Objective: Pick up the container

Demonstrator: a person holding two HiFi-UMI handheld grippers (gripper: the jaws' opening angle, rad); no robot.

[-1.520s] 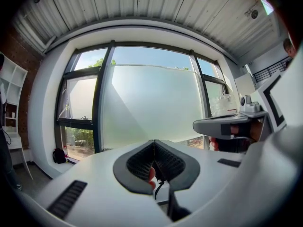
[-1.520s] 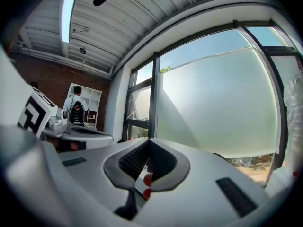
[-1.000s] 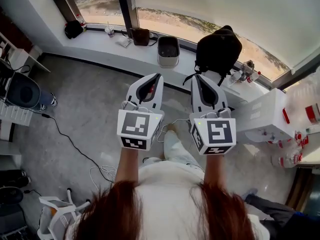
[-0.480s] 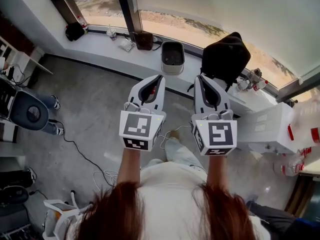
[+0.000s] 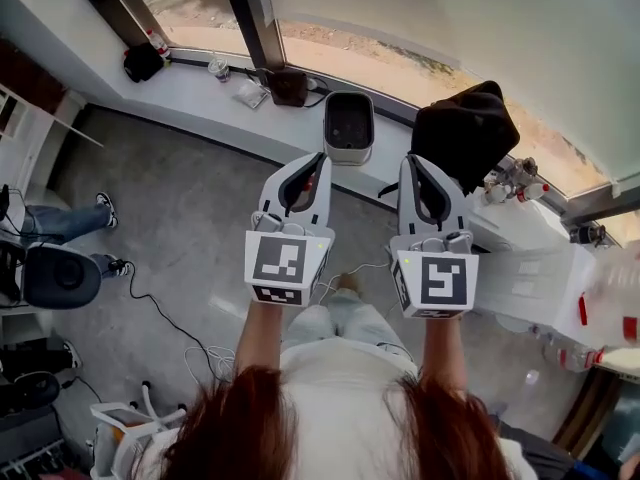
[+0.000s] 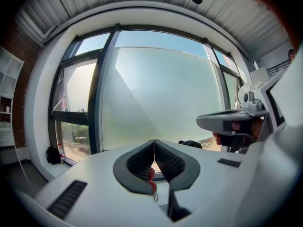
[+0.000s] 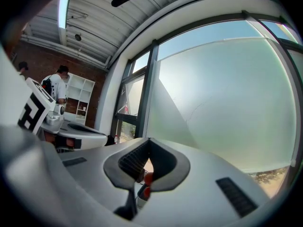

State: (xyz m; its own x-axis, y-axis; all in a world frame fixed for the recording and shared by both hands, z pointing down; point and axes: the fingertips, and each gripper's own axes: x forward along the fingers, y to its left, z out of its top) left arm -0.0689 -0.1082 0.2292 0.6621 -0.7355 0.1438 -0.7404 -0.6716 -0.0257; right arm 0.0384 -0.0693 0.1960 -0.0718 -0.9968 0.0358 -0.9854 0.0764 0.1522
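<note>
Container (image 5: 348, 126) sat on the window ledge (image 5: 190, 88), beside the black bag (image 5: 465, 133). Left gripper (image 5: 316, 158) and right gripper (image 5: 410, 160) were both closed and empty, aimed at the ledge. Likely approach pose, still short of it.

Place: office-like workroom or lab.
Evidence: grey floor (image 5: 180, 218) with trailing cables (image 5: 160, 316), dark chair (image 5: 55, 278), white shelving (image 7: 81, 103) against a brick wall (image 7: 38, 60), long window ledge (image 5: 190, 88).

Overhead downward view; claw cameras level, toward window (image 6: 156, 103).
</note>
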